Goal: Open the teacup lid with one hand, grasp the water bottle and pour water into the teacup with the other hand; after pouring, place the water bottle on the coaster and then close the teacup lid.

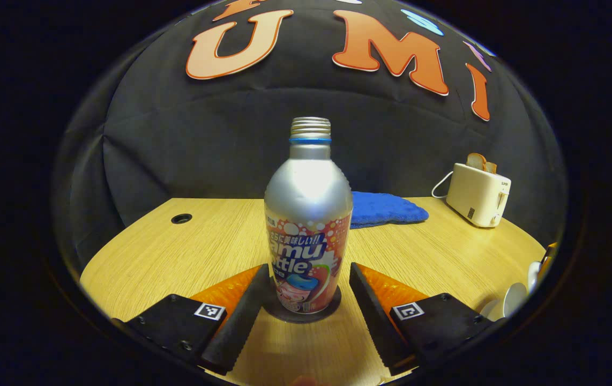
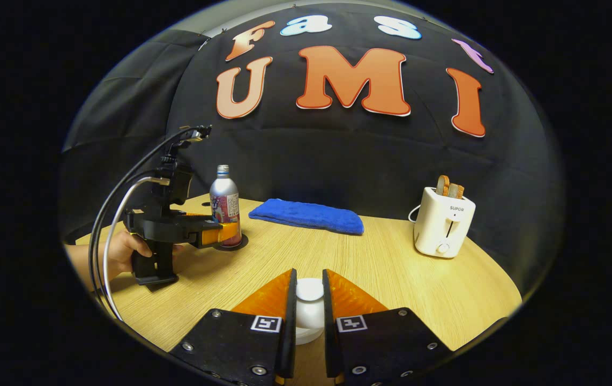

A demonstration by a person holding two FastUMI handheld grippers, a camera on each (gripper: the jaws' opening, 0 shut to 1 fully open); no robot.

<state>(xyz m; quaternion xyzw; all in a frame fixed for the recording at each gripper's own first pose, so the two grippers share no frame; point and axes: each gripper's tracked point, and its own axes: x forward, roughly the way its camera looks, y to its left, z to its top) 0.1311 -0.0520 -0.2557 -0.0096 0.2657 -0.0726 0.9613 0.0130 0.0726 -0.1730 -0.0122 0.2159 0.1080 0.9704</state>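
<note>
One lid (image 2: 310, 289) pinched by right tool (image 2: 309, 300); left tool (image 1: 306, 292) spread around one bottle (image 1: 308, 225).

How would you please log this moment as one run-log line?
left gripper: open around water bottle | bottle: on coaster | right gripper: shut on teacup lid

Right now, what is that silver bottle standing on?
The bottle stands on a dark round coaster on the wooden table. Only the coaster's rim shows; its middle is covered by the bottle.
</note>
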